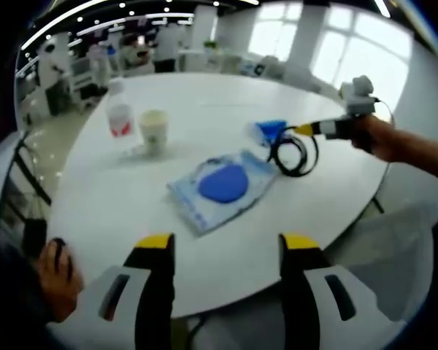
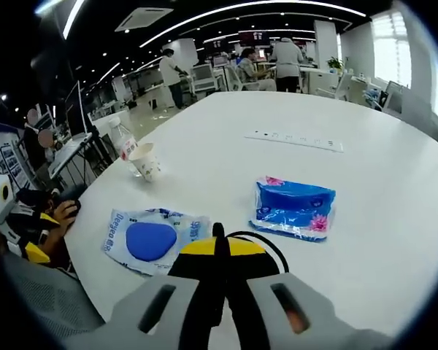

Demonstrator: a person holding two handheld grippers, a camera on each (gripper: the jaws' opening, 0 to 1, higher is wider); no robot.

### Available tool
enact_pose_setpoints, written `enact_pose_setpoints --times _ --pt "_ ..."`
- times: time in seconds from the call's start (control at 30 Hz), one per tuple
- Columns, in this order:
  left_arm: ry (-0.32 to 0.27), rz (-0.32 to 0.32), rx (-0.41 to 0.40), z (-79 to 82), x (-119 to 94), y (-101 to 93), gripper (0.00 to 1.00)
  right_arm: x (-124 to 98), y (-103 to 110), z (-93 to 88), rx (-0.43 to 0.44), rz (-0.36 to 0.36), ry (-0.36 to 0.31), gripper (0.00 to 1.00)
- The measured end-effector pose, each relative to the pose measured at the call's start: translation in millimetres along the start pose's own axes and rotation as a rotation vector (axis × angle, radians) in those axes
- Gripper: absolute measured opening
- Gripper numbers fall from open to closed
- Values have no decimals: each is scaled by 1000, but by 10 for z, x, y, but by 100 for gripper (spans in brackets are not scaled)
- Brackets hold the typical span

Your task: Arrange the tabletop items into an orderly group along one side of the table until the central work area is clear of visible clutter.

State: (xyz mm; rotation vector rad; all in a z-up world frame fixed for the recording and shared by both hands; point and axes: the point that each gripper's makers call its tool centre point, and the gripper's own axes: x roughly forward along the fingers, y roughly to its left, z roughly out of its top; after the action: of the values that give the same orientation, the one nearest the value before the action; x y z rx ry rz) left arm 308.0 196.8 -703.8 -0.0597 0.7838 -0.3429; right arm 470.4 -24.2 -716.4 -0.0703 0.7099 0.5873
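On the round white table (image 1: 204, 95) lie a pale wipes pack with a blue oval (image 1: 223, 186), a blue tissue pack (image 1: 269, 131) and a black cable loop (image 1: 295, 153). My left gripper (image 1: 228, 244) hangs open over the near table edge, short of the wipes pack, with nothing between its jaws. My right gripper (image 2: 219, 242) is shut on the black cable (image 2: 271, 249), whose loop curls just behind the yellow tips. From there the tissue pack (image 2: 296, 208) lies ahead to the right and the wipes pack (image 2: 152, 239) to the left.
A paper cup (image 1: 153, 130) and a clear bottle with a red label (image 1: 119, 109) stand together near the table's left edge. A flat white strip (image 2: 296, 141) lies farther across the table. A black chair (image 1: 29, 197) is at the left and people sit at desks behind.
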Motion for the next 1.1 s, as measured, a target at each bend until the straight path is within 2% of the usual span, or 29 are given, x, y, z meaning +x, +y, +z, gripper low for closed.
enact_pose_setpoints --times 0.1,0.3,0.53,0.67,0.83,1.1 --pt "11 -4 -4 -22 9 0 54 12 -43 -13 40 -5 -13 2" --pt "12 5 -5 -24 1 13 54 30 -180 -59 46 -35 -1 2" --pt "15 2 -15 -32 6 11 54 62 -364 -290 58 -76 51 2" --pt "24 -1 -13 -46 11 2 54 76 -443 -434 98 -92 69 2" --pt "32 -5 -4 -57 20 -17 54 71 -539 -533 130 -111 80 2" --pt "39 -8 1 -69 27 -23 54 95 -612 -657 130 -124 110 2"
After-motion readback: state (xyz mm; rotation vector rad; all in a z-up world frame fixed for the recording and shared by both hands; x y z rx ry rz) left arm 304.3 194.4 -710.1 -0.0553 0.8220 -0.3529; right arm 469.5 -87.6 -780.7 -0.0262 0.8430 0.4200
